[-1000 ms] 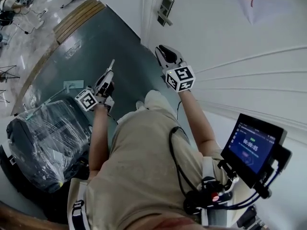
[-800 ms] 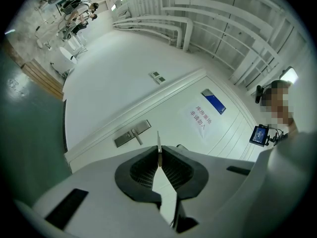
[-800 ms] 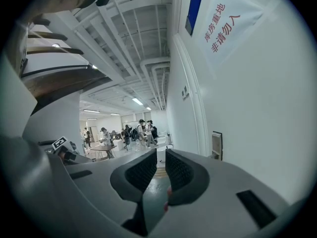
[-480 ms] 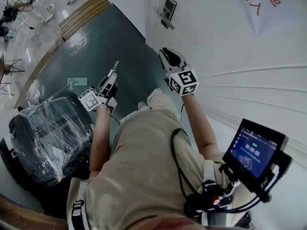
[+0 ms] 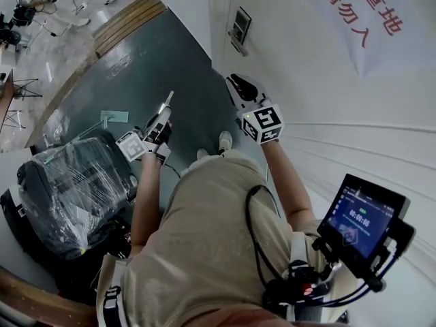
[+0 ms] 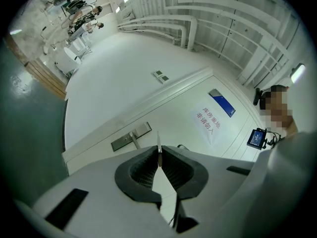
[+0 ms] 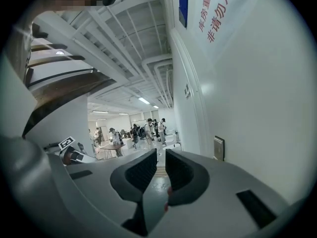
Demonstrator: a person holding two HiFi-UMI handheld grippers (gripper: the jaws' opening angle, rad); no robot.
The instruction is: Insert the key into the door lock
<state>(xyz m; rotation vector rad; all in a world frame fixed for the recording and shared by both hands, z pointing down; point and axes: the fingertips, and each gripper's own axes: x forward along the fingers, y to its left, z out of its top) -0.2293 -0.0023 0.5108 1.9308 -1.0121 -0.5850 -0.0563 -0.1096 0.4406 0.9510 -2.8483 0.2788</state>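
My left gripper point(image 6: 159, 157) is shut on a thin metal key point(image 6: 159, 144) whose blade sticks out past the pads toward the white door. In the head view this left gripper point(image 5: 162, 112) is held over the grey floor, left of the door, with the key point(image 5: 169, 98) pointing up and away. The door lock point(image 6: 131, 137), a metal plate with a lever handle, lies a little left of the key tip and well beyond it. It also shows as the door lock point(image 5: 238, 27) on the door edge. My right gripper point(image 5: 240, 85) hovers below it, and the right gripper point(image 7: 161, 163) is open and holds nothing.
A red-lettered paper sign point(image 5: 364, 16) hangs on the white door point(image 5: 320, 87). A plastic-wrapped dark chair point(image 5: 68, 193) stands at the lower left, and a small monitor point(image 5: 361, 216) hangs at my right hip. Several people stand far down the hall point(image 7: 148, 130).
My right gripper has risen a little toward the lock. The left gripper keeps its hold on the key and has hardly moved.
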